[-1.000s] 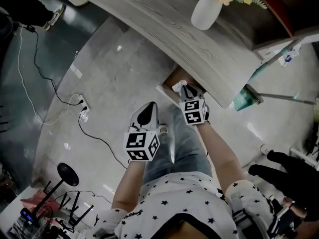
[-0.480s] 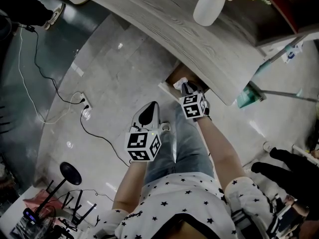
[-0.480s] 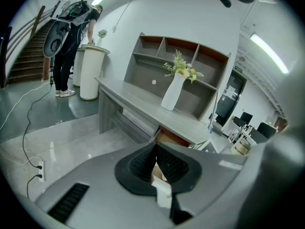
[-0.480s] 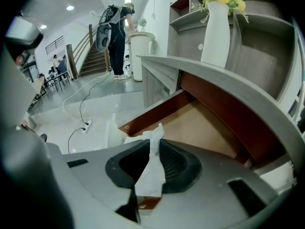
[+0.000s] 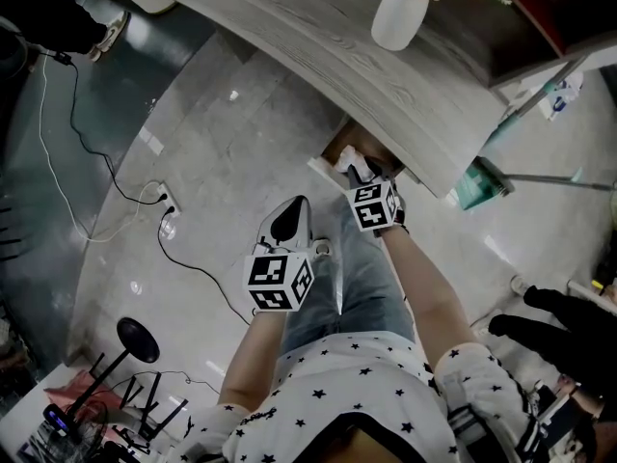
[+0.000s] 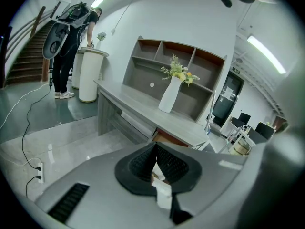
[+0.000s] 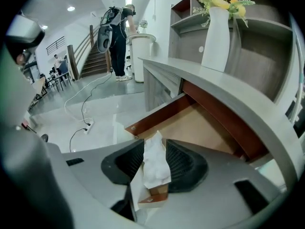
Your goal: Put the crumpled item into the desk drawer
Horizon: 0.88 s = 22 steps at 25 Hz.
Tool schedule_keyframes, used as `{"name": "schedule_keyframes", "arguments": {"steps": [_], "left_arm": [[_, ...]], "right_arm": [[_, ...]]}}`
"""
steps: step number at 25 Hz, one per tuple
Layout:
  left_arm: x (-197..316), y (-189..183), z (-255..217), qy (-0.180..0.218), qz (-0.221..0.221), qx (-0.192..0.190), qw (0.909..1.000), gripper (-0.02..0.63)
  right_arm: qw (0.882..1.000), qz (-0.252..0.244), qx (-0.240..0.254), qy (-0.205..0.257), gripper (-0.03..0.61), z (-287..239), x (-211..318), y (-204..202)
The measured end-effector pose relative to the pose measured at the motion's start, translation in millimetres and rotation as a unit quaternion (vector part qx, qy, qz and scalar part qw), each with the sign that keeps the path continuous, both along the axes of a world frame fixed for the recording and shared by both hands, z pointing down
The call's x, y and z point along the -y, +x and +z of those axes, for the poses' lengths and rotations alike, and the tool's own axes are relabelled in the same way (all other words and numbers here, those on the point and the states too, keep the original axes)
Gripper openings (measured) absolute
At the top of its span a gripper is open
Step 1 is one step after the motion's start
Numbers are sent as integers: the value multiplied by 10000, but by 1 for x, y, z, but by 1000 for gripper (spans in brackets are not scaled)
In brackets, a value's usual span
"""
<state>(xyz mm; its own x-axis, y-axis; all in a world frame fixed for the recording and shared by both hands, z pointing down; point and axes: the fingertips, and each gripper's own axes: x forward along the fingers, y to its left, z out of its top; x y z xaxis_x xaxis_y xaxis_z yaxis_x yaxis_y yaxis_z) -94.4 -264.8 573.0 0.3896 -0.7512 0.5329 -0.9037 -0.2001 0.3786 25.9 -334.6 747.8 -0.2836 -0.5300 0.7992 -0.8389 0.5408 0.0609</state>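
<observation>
Your right hand-held gripper (image 7: 155, 144) with jaws just spread wide, crumpled white item (image 7: 155, 168) standing between the pads unpinched, over the open desk drawer (image 7: 200, 123) beneath the tabletop (image 7: 228, 87), your left hand-held gripper (image 5: 289, 222) closed and empty, held apart above the floor (image 5: 222, 152).

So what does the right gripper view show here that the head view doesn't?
Only the right gripper view: the right gripper's jaws stand apart, having just been opening, with the crumpled tissue between them at the open drawer, whose bare bottom shows. Behind are a staircase and a person with a backpack.
Only the head view: the left gripper, the star-print shirt, and a cable and power strip on the floor.
Both: the desk, the white vase of flowers, and the drawer pulled out beneath the desktop.
</observation>
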Motion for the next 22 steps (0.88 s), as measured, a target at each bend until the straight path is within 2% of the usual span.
{"name": "schedule_keyframes", "arguments": {"steps": [12,22], "left_arm": [[-34,-1,-32,273,82,39,9996,12],[-66,0,-58,499,207,50,9985,12]], "right_arm": [[9974,302,356,543,108,-65,-35,-2],[9905,572,641,1074,31,-133,-74,-1]]}}
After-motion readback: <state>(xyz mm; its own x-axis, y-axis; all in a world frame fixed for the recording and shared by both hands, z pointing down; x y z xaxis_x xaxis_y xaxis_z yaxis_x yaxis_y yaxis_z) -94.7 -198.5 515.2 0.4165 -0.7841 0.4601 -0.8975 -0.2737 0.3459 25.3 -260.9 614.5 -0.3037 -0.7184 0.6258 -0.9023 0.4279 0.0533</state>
